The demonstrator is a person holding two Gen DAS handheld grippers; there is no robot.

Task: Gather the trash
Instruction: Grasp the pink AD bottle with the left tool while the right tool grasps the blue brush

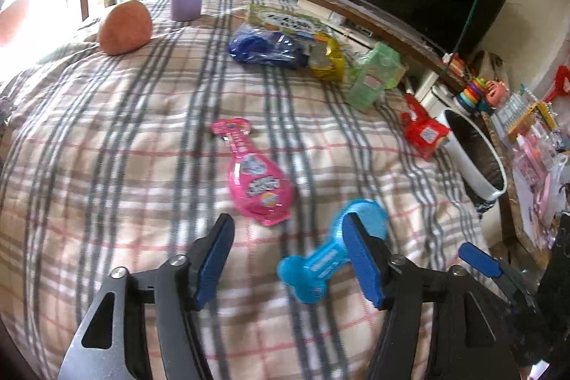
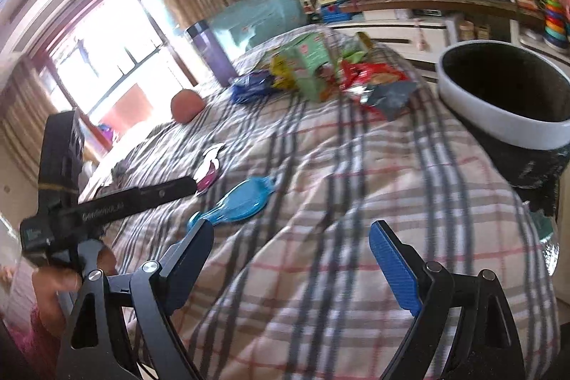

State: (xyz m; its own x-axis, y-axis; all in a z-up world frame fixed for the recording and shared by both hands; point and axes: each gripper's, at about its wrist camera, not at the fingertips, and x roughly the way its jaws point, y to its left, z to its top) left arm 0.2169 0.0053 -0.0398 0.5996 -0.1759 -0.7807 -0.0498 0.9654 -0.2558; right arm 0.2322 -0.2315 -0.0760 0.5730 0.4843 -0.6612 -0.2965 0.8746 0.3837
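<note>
The left gripper (image 1: pixel 290 260) has its blue pads spread wide and holds nothing, low over the checked blanket (image 1: pixel 107 145) with the blue wrapper (image 1: pixel 326 260) just inside its right finger and the pink wrapper (image 1: pixel 257 178) just ahead, probably lining up a first pick. The right gripper (image 2: pixel 295 267) is also spread and empty over bare blanket, seemingly waiting its turn. Farther off, more wrappers (image 1: pixel 306 48) lie heaped near the white bin (image 2: pixel 506 98) at the bed's edge, where the trash likely belongs.
</note>
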